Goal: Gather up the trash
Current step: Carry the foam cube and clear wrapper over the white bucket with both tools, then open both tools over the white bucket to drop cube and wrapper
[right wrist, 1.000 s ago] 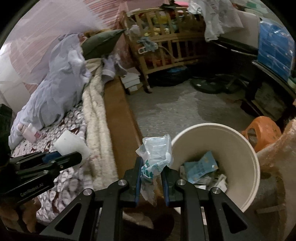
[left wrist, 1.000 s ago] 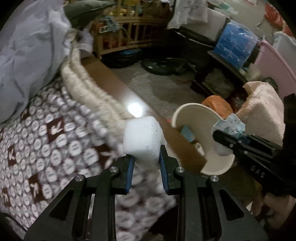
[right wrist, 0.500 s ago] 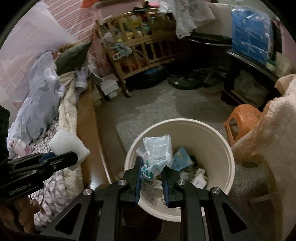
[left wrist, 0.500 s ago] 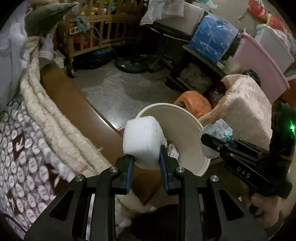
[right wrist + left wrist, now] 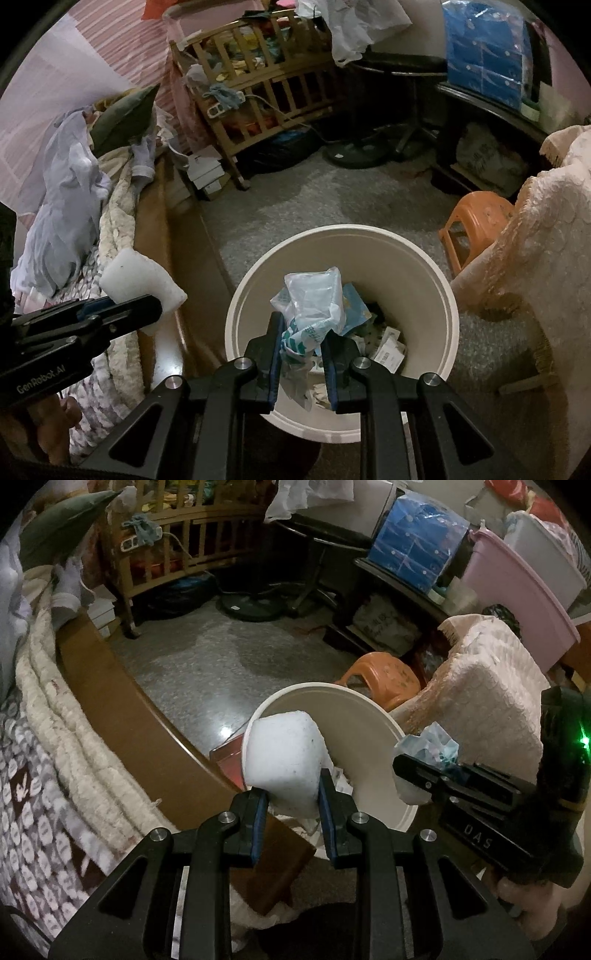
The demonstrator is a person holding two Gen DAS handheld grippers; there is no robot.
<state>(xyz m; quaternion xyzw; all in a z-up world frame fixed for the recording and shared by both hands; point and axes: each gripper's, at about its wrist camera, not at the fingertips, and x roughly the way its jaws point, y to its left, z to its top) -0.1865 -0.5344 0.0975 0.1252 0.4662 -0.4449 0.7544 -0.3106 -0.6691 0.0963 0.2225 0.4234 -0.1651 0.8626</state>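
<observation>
My left gripper [image 5: 290,805] is shut on a white foam block [image 5: 284,757], held over the near left rim of a cream round trash bin [image 5: 354,709]. In the right wrist view the same foam block [image 5: 142,280] shows at the left, beside the bed edge. My right gripper [image 5: 302,350] is shut on a crumpled clear plastic wrapper [image 5: 314,302] with green print, held above the open trash bin [image 5: 436,280], which holds blue and white scraps. The right gripper and its plastic wrapper [image 5: 428,742] also appear at the right of the left wrist view.
A bed with a patterned cover [image 5: 33,812] and brown wooden frame [image 5: 122,716] lies left of the bin. An orange stool [image 5: 476,218] and a chair draped in a pink blanket [image 5: 535,266] stand at the right. A wooden crib [image 5: 266,66] and a fan base [image 5: 354,151] stand beyond on the grey floor.
Both grippers have swung right, from over the bed edge to the bin. The wrapper now hangs over the bin's opening; the foam block has reached its near rim. Both grips are unchanged.
</observation>
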